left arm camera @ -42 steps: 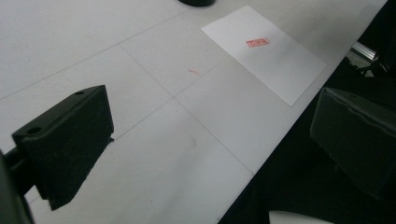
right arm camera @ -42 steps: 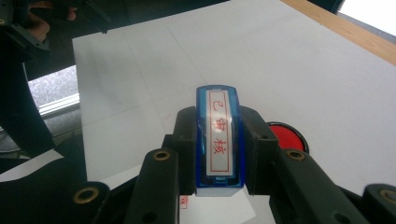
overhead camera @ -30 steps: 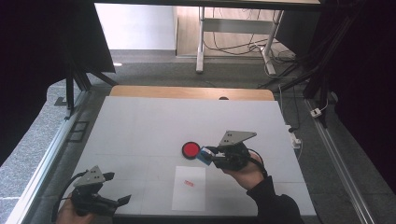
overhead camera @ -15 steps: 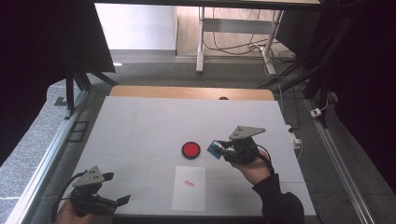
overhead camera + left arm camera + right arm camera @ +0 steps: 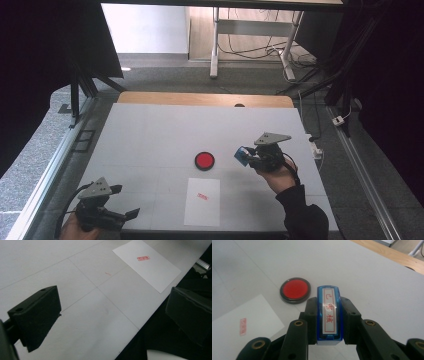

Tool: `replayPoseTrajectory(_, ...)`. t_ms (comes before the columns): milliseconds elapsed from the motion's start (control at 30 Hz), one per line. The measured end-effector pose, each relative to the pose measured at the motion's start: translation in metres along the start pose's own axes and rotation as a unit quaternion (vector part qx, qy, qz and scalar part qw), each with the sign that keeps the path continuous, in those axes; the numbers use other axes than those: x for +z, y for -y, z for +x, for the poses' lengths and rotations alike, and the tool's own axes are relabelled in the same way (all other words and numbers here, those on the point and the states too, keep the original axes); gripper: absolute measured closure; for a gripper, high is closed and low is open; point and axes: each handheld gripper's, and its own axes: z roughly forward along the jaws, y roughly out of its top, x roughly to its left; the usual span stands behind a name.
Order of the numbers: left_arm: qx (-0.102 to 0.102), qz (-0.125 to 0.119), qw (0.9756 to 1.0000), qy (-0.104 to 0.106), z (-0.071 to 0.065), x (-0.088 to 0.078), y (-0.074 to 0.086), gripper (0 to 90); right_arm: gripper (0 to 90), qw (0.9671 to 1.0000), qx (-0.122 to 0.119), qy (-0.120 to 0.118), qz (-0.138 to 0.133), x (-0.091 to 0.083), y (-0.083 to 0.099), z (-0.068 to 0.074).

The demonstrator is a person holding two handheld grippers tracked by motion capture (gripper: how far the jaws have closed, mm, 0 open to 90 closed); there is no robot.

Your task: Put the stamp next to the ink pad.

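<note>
The right gripper point(image 5: 329, 322) is clenched on a blue stamp point(image 5: 329, 315), its jaws pressing the stamp's two long sides, label face toward the camera. In the high view that gripper point(image 5: 248, 156) hangs above the surface, right of the red ink pad point(image 5: 204, 160) and well apart from the sheet of paper point(image 5: 202, 201), which lies nearer and already carries one red print point(image 5: 202, 196).

The stamp looks to be on its way to be set down on the right. To do that well, keep the grip square so the stamp does not twist, lower it flat onto bare surface clear of the pad, and release only once it rests.

The right forearm reaches in from the near edge, wrist bent so the gripper points left. The left gripper point(image 5: 131, 214) sits low at the near left corner, released, with nothing between its jaws.
</note>
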Motion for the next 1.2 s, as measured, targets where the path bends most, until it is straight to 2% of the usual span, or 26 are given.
replayPoseTrajectory(433,-0.001,0.002,1.0,0.0,0.0,0.0,0.0,0.4,70.7,0.9988,0.007,0.04,0.027,0.009,0.013,-0.018)
replayPoseTrajectory(600,-0.003,0.003,1.0,0.0,0.001,0.001,0.0,0.5,70.7,0.998,0.017,0.05,0.036,0.012,0.019,-0.025)
replayPoseTrajectory(1200,-0.007,0.005,1.0,0.001,0.001,0.001,-0.001,0.9,70.4,0.9952,0.015,0.039,0.089,0.034,0.031,-0.029)
